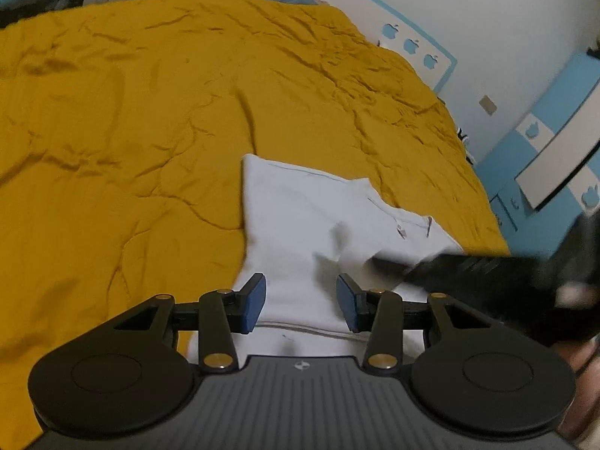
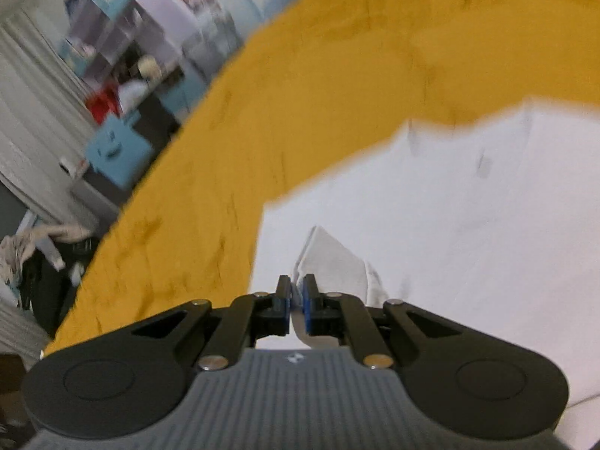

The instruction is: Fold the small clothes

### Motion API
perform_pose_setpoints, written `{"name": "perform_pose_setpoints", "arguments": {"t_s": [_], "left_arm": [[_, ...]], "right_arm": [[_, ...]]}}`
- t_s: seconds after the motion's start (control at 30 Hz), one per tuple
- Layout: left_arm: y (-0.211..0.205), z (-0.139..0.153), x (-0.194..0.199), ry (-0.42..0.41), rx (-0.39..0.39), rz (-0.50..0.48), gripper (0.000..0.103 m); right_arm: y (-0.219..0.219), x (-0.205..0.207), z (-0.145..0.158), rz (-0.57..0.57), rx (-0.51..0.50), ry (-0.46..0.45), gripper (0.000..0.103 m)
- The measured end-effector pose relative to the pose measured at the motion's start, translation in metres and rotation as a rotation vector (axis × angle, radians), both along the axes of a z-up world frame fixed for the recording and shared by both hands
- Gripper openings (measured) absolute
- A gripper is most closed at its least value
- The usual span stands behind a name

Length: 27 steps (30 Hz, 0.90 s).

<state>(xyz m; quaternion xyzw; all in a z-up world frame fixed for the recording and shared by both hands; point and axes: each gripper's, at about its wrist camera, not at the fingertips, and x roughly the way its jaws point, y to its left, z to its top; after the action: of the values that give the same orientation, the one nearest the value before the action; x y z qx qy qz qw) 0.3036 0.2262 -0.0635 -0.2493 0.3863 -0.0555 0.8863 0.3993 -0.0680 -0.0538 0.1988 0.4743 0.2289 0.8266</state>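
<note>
A white garment (image 1: 300, 225) lies partly folded on a bed covered by a wrinkled mustard-yellow bedspread (image 1: 131, 112), in the lower middle of the left wrist view. The left claw (image 1: 302, 302) hangs over the garment's near edge with its blue pads (image 1: 253, 300) well apart and nothing pinched between them; the cloth simply lies below the gap. From the right edge of that view a blurred black shape, the right claw (image 1: 431, 266), reaches across the garment's lower right part. In the right wrist view the right claw (image 2: 297, 300) is clenched on a raised fold of the white cloth, which stands up just above its fingertips at lower centre. That view is smeared with blur. A white headboard with blue apple shapes (image 1: 412, 43) runs along the bed's upper right side.
</note>
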Motion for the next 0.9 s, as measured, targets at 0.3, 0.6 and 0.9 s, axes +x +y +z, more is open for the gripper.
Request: {"name": "perform_pose_setpoints", "arguments": {"t_s": [0.3,0.6,0.9], "left_arm": [[0.021,-0.012,0.005,-0.018,-0.078,0.045,0.05],[0.032,-0.013,-0.001,-0.054,-0.233,0.042,0.055],[0.01,-0.032,0.024,0.003,-0.279,0.01,0.056]], "right_arm": [[0.039,-0.007,-0.061,0.075,0.038,0.149,0.009],[-0.023,-0.024,-0.002,0.072,-0.011,-0.009,0.039],[-0.157,-0.068,0.019,-0.125,-0.225,-0.124,0.039]]}}
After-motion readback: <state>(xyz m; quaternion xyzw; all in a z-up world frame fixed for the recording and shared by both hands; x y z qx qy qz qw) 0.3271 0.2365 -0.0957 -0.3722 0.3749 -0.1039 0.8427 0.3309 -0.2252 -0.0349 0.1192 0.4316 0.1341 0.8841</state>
